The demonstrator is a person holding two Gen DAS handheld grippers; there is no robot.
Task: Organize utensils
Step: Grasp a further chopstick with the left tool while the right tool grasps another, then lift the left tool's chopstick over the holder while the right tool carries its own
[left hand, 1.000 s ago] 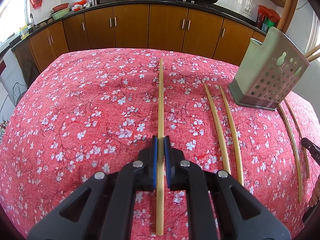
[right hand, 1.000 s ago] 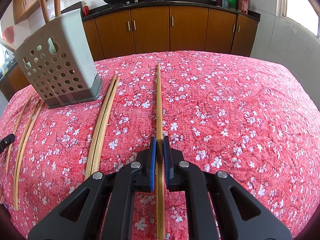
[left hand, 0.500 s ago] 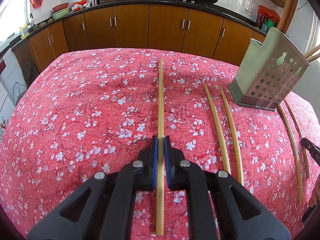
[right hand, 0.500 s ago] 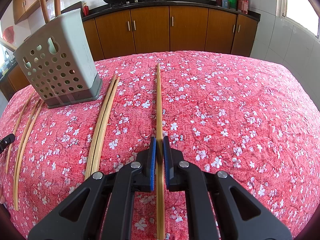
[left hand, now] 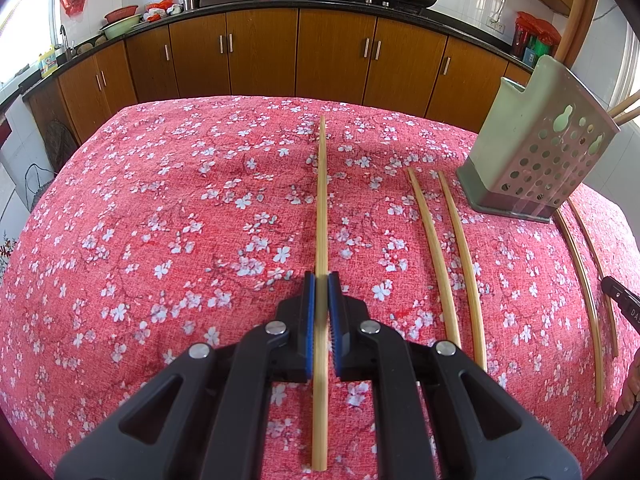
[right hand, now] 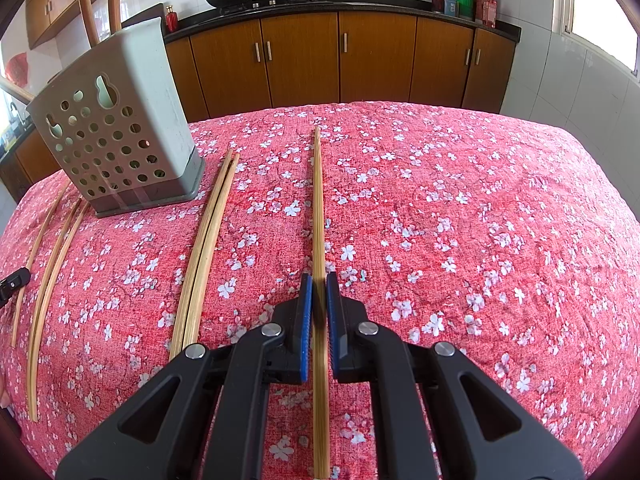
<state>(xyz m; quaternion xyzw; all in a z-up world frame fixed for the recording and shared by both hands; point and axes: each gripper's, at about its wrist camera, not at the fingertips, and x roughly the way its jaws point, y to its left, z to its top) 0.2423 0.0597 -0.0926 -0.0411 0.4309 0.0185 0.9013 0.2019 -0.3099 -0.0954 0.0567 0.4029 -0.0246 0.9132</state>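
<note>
Left of the perforated utensil holder (left hand: 536,160), the left gripper (left hand: 321,312) was clenched on one chopstick (left hand: 321,208) lying along the floral tablecloth (left hand: 160,220). Two loose chopsticks (left hand: 448,248) lay between it and the holder. Right of the holder, the right gripper (right hand: 319,312) was clenched on another chopstick (right hand: 318,208).

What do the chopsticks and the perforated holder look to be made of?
Chopstick in the left gripper: pale yellow, fine lengthwise grain, matte, likely bamboo. Holder: grey-green, smooth moulded walls with punched round holes, probably plastic.
</note>
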